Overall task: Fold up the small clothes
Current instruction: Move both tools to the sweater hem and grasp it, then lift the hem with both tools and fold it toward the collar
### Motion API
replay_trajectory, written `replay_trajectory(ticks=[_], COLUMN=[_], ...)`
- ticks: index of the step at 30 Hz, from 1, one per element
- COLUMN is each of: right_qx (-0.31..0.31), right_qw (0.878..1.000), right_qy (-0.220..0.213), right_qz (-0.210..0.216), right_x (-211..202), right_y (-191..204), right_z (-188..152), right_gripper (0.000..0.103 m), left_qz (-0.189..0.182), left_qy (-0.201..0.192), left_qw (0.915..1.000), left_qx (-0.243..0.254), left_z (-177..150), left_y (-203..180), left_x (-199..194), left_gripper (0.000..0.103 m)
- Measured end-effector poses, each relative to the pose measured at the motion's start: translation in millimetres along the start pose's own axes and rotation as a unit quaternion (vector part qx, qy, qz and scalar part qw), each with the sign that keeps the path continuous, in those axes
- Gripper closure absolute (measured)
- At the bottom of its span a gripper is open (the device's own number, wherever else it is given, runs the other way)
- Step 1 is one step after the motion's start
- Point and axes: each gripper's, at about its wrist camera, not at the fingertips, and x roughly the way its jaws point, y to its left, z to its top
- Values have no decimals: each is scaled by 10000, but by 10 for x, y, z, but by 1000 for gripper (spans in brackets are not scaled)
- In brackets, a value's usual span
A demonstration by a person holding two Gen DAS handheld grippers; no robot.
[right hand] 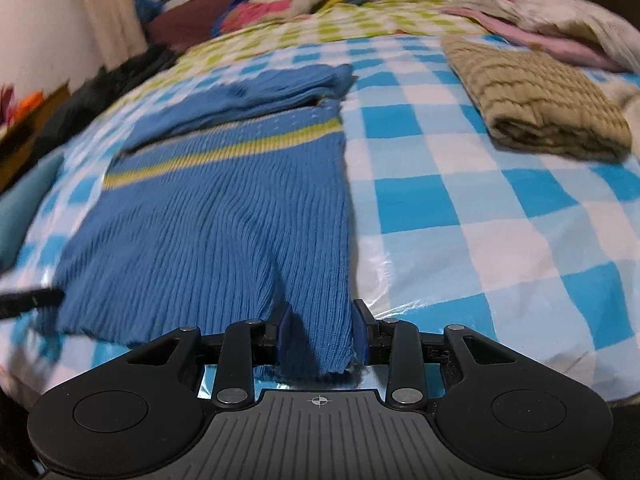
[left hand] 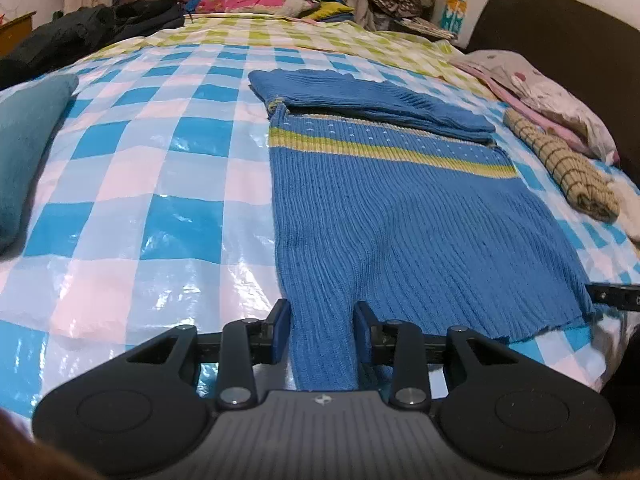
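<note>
The blue sweater (left hand: 392, 208) lies flat on the bed's checked cover (left hand: 140, 208), sleeves folded across its far end. Its near hem runs between the jaws of both grippers. The left gripper (left hand: 322, 320) has the hem's left corner bunched between narrow jaws, and the right gripper (right hand: 320, 320) has the right corner likewise. A folded beige checked cloth (right hand: 536, 100) sits well beyond the right jaws, to their right

Blue sweater (left hand: 400, 208) — hem between tool (left hand: 322, 320) fingers
</note>
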Motion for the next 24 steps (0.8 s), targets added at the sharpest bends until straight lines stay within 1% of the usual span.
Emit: replay_trajectory(ticks=[1, 5, 8, 10, 11, 12, 13, 16, 18, 20, 24], right_qx=[-3, 303, 343, 409, 497, 614, 741, 876, 897, 890, 914], right_qw=[10000, 9993, 9989, 9984, 9976, 9962, 9946, 9929, 9924, 9922, 9915], right_qy=[38, 177, 211, 199, 192, 189, 189, 154, 136, 150, 154], right_qz=[-5, 137, 251, 341, 447, 583, 704, 793, 830, 863, 919], right_x=[11, 64, 87, 82, 81, 82, 93, 123, 132, 149, 175], right_y=[2, -74, -99, -128, -152, -179, -203, -219, -220, -215, -215], right_z=[11, 101, 132, 134, 133, 130, 120, 102, 100, 108, 137], right_gripper=[70, 71, 75, 84, 87, 91, 93, 93, 93, 91, 89], left_qz=[6, -54, -39, -18, -10, -27, -63, -153, -154, -158, -220], left_qy=[-2, -19, -27, -7, -9, -16, -14, -15, -25, -7, 69], left_qw=[10000, 9999, 9999, 9999, 9999, 9999, 9998, 9991, 9993, 9995, 9992], left_qx=[12, -113, -109, -117, -119, -129, -174, -387, -336, -285, -314], left_z=[3, 23, 34, 43, 45, 42, 45, 62, 62, 66, 107], left_y=[0, 12, 6, 2, -1, -1, 4, 39, 26, 5, 2], left_x=[3, 65, 82, 77, 72, 66, 64, 61, 74, 91, 104], left_gripper=[65, 65, 65, 66, 69, 78, 82, 85, 85, 85, 85])
